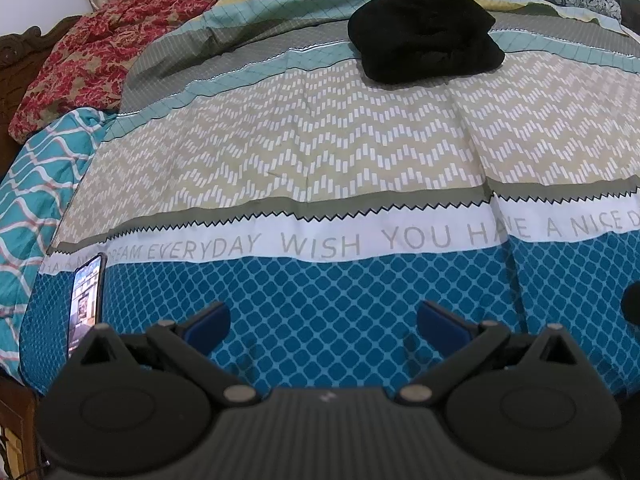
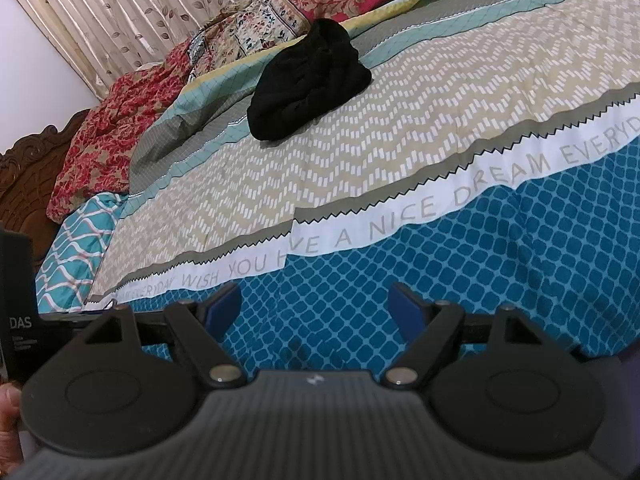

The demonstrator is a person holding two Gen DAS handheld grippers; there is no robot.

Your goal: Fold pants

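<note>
- The black pants [image 1: 426, 34] are lying in a bunched heap on the bedspread [image 1: 320, 152], far beyond its printed white text band and near the pillows; their folds are too dark to make out.
- The left gripper [image 1: 323, 322] is hovering over the blue diamond part of the bedspread, on the near side of the text band, with its fingers spread wide and nothing between them.
- The right gripper [image 2: 316, 307] is hanging over the same blue part, fingers likewise spread and empty.
- A phone [image 1: 86, 304] is sitting at the left end of the text band, its lower end hidden behind the left gripper's body.
- The red floral blanket [image 1: 104, 52] is crumpled beyond the text band at the left, partly cut off by the frame edge.
- The curtain [image 2: 120, 12] is hanging behind the bed.
</note>
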